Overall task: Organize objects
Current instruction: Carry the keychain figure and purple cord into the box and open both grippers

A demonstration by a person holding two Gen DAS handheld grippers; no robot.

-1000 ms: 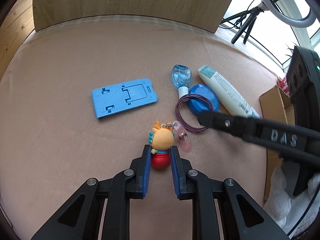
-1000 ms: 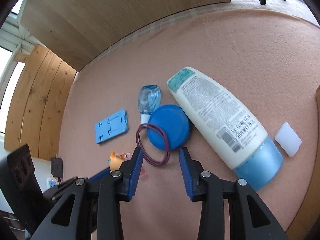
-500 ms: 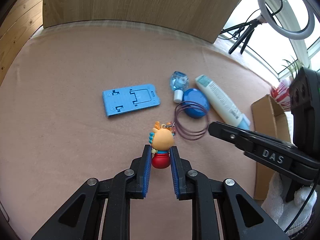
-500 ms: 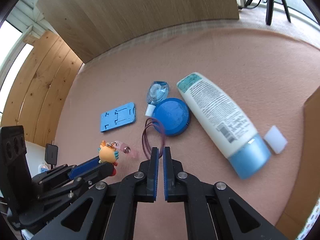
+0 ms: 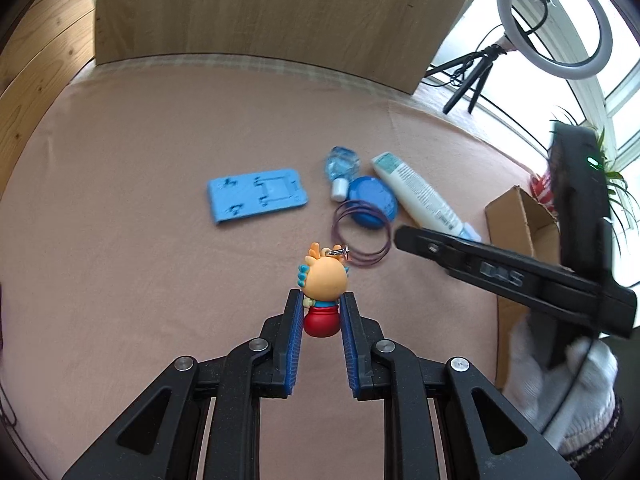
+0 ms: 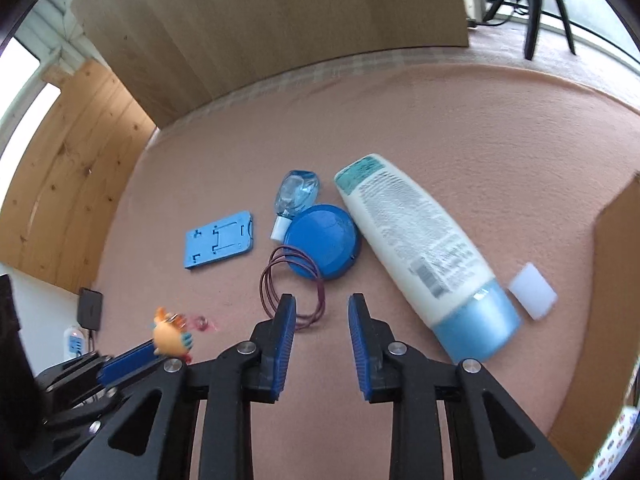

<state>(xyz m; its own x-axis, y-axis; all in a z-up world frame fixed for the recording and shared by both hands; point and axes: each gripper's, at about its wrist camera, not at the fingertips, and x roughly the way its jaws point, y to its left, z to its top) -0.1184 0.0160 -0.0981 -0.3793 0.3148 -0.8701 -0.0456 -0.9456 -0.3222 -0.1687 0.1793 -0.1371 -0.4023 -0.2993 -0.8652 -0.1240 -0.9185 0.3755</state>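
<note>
the left gripper [image 5: 320, 322] is clamped on the red base of an orange toy keychain [image 5: 323, 280], held above the pink tablecloth [image 5: 140, 280]; the right gripper [image 6: 322, 316] has its jaws spread with nothing between them, above the near edge of the purple hair ties [image 6: 292, 284]; the ties overlap a blue round lid [image 6: 326, 240], which lies between a small clear bottle [image 6: 296, 196] and a white lotion bottle [image 6: 416, 236]; a blue phone stand [image 6: 219, 243] lies apart to the left.

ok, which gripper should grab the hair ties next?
Right. The right gripper is open and empty, with the hair ties lying just ahead, by its left fingertip. The left gripper is shut on the toy, so it is occupied.
</note>
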